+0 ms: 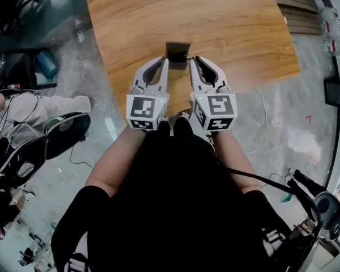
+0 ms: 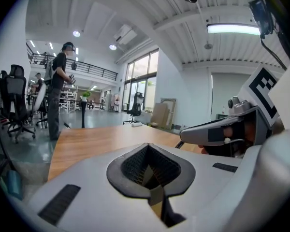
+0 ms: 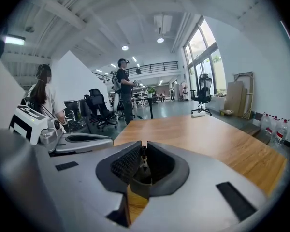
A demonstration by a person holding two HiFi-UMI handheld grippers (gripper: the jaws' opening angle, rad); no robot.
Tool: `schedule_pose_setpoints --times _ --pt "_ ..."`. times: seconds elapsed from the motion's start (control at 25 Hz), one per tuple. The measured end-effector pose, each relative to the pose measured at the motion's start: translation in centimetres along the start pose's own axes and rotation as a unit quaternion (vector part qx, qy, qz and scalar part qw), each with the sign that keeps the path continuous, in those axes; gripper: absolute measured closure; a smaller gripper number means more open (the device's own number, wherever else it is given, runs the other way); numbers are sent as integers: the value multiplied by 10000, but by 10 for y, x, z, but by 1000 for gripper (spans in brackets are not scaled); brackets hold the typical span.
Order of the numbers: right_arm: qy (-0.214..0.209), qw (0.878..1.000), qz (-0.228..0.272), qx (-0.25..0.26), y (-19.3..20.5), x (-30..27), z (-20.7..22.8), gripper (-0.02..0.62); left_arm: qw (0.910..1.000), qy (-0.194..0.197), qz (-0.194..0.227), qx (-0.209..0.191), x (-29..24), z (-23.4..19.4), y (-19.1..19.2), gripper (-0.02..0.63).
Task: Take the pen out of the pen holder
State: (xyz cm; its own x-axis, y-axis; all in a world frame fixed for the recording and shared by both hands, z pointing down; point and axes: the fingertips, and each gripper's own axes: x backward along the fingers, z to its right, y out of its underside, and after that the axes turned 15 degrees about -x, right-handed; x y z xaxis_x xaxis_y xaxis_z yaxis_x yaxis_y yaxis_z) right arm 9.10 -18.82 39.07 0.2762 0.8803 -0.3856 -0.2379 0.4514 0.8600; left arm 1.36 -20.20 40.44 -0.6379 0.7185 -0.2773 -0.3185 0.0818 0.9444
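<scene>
A dark square pen holder (image 1: 177, 50) stands near the front edge of the wooden table (image 1: 215, 21). My right gripper (image 1: 194, 59) is at the holder's right corner, shut on a thin pen (image 3: 144, 157) that stands upright between its dark ribbed pads (image 3: 123, 164). In the head view only a small pale bit of the pen (image 1: 187, 56) shows at the jaw tips. My left gripper (image 1: 165, 61) touches the holder's left side, its jaws shut tip to tip with nothing seen between them (image 2: 148, 146). The holder is hidden in both gripper views.
The right gripper's body (image 2: 222, 132) lies close beside the left one. The table top runs far ahead, with a small pale object (image 3: 199, 114) at its far end. People (image 3: 123, 88) and office chairs (image 3: 99, 108) stand on the floor beyond. Cables (image 1: 260, 123) lie at the right.
</scene>
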Motion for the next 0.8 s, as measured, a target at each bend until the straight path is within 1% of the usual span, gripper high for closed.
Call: schedule_pose_setpoints --times 0.24,0.4,0.6,0.68,0.8 --pt "-28 9996 269 129 -25 20 -5 554 9997 -149 201 35 8 -3 -20 606" --pt "-9 9993 317 195 -30 31 -5 555 9995 -167 260 -21 13 2 -26 606" --pt "-11 9998 148 164 -14 16 5 555 9997 -157 189 -54 1 4 -14 606" --pt "13 9999 24 141 -1 5 8 555 9998 -105 142 -108 -3 4 -5 606" --pt "55 9997 -240 60 21 -9 12 555 10000 -35 36 -33 -4 5 11 606"
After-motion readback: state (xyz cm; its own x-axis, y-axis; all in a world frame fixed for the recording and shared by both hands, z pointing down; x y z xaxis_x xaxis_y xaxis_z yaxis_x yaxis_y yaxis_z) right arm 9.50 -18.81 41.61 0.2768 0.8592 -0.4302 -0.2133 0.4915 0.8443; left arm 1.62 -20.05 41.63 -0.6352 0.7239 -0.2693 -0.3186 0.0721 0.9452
